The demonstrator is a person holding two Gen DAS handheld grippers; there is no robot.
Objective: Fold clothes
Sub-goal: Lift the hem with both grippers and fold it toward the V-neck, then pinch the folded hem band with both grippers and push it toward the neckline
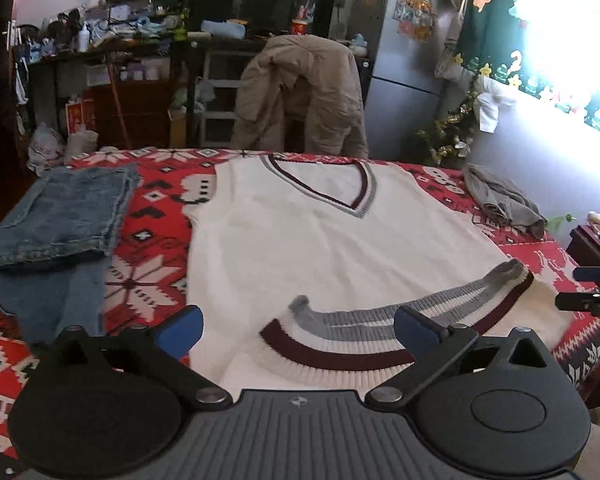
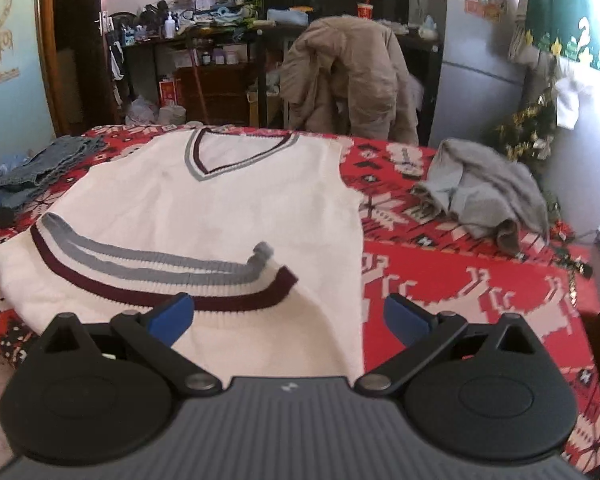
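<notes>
Two garments flank one white vest point(image 1: 320, 240) on the counter point(image 1: 148, 208), which carries a red patterned cloth.

Left wrist view: the vest lies flat, front up, V-neck toward the far edge. Its striped hem band point(image 1: 400, 320) is turned up over the body, at a slant. Folded jeans point(image 1: 60, 216) lie to the left of the vest, a crumpled grey garment point(image 1: 500, 200) to the right of it, near the far corner. The left gripper point(image 1: 300, 330) hangs over the near end of the vest, jaws spread wide, nothing between them. Beyond the vest's right edge, the dark tips of the right gripper point(image 1: 592, 292) show.

Right wrist view: the right gripper point(image 2: 288, 316) sits over the vest's near right corner, jaws likewise wide apart and empty. This view shows the vest's straight right edge and right armhole, and the grey garment clearly apart from the vest. The jeans point(image 2: 44, 164) appear only as a sliver to the left of the vest. The left wrist view alone shows them neatly folded, and gives the vest's left edge.

Judgement on handling: the vest is a soft knit, light and limp. It will sag and stretch if lifted by one point. The ribbed hem band and the shoulder edges look the firmest places to pinch. Whether the turned hem is a fold under way or mere disorder cannot be settled here.
</notes>
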